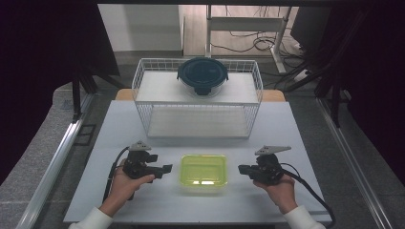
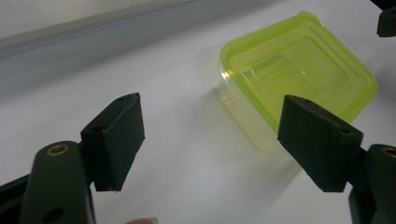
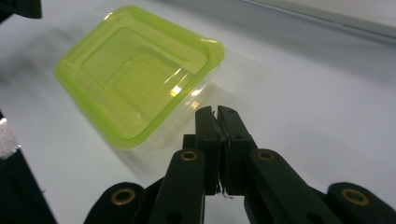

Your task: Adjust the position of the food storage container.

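White tabletop fills the foreground, with dark curtains at both sides and a wire basket standing at its far half; a round dark-lidded container sits on the basket's upper shelf. Near the front edge, midway between the two hands, lies the box — a clear, shallow tub with a yellow-green lid pressed on. Nothing touches it.

The left gripper points inward at the box's left side, its jaws standing wide apart with nothing between them. In the left gripper view the box lies ahead and to the right of the line between the jaws, just beyond the right pad. The right gripper points inward at the box's right side with its jaws drawn together on nothing; in the right gripper view the box sits ahead and to the left of the closed tips, close but apart.

The box's long axis runs across the table, from one gripper towards the other, so each hand faces a short end. Both stand about equally near — the left perhaps a shade closer and already spread wide, which makes it the likelier one to take hold; the right would have to spread first.
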A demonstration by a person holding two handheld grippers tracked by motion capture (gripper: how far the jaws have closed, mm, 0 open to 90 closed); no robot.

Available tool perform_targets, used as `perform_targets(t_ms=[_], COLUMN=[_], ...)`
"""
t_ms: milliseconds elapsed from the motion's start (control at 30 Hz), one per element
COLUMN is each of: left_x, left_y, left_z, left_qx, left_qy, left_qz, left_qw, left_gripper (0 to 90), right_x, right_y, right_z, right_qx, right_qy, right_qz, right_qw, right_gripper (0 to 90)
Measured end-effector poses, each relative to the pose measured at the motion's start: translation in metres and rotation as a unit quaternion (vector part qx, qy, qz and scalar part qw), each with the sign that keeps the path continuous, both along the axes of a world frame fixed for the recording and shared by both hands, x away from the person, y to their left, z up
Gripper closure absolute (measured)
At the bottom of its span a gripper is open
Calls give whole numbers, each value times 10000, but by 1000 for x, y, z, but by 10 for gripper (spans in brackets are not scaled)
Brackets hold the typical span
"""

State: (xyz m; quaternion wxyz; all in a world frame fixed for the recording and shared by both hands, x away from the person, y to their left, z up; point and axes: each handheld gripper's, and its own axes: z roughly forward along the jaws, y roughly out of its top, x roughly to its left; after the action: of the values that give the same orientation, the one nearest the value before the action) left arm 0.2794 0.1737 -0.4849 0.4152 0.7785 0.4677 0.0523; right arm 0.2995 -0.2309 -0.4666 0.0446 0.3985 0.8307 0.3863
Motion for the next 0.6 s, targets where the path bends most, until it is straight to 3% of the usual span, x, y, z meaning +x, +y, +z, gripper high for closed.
perform_targets(t_ms=[100, 233, 333, 600], left_x=[-2, -3, -3, -9], left_y=[1, -1, -3, -7], left_z=[1, 1, 0, 1], left_qx=[-15, -20, -22, -141], left_qy=[-21, -38, -32, -53], left_qz=[8, -10, -30, -28], left_qw=[10000, 10000, 10000, 9999], left_gripper=[221, 221, 219, 220], right_x=[-6, -5, -3, -2], right_y=[0, 0, 1, 5], right_z=[-2, -4, -4, -5], right_qx=[37, 241, 514, 1027], right_qy=[8, 226, 334, 545], right_qz=[-51, -187, -329, -322], right_qw=[10000, 9993, 9976, 9927], right_gripper=[778, 507, 396, 355])
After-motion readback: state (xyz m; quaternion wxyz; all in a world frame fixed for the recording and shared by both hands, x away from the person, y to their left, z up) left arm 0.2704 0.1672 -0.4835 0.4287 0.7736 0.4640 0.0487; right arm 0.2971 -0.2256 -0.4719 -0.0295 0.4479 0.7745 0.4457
